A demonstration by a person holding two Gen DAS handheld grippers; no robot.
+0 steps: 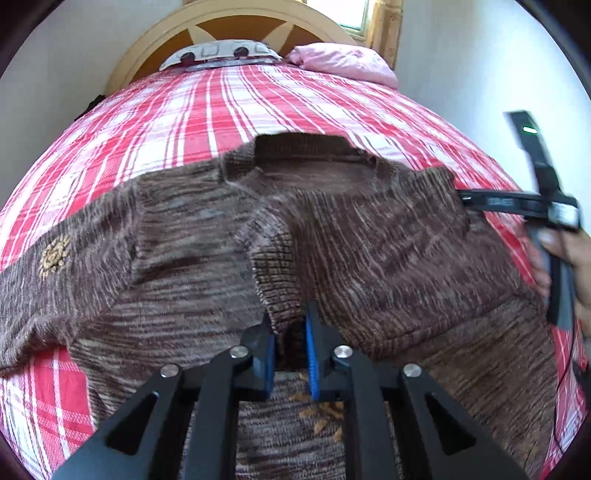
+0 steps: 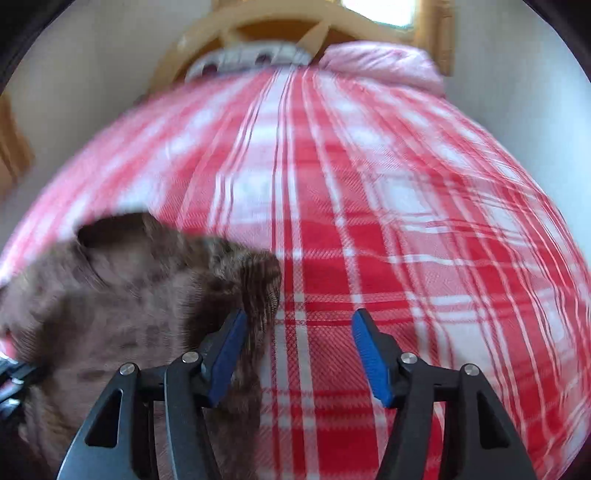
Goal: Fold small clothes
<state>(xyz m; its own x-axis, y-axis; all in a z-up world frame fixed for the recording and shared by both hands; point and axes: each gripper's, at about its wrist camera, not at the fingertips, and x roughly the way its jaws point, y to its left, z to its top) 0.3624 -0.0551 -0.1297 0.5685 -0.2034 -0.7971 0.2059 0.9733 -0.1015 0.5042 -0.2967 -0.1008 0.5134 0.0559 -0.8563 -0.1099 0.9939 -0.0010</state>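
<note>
A small brown knitted sweater [image 1: 207,240] lies spread on a red and white checked bedspread [image 1: 207,103], neck opening towards the headboard. A sleeve is folded across its middle. My left gripper [image 1: 290,325] is shut on the cuff of that sleeve [image 1: 280,295], low over the sweater's body. My right gripper [image 2: 297,321] is open and empty, its left finger beside the sweater's right edge [image 2: 258,288]; it also shows in the left wrist view [image 1: 465,201] at the sweater's right shoulder. The right wrist view is blurred.
A wooden headboard [image 1: 236,22] stands at the far end with a patterned pillow [image 1: 221,51] and a pink pillow [image 1: 343,61]. White walls flank the bed. The bedspread stretches right of the sweater [image 2: 406,258].
</note>
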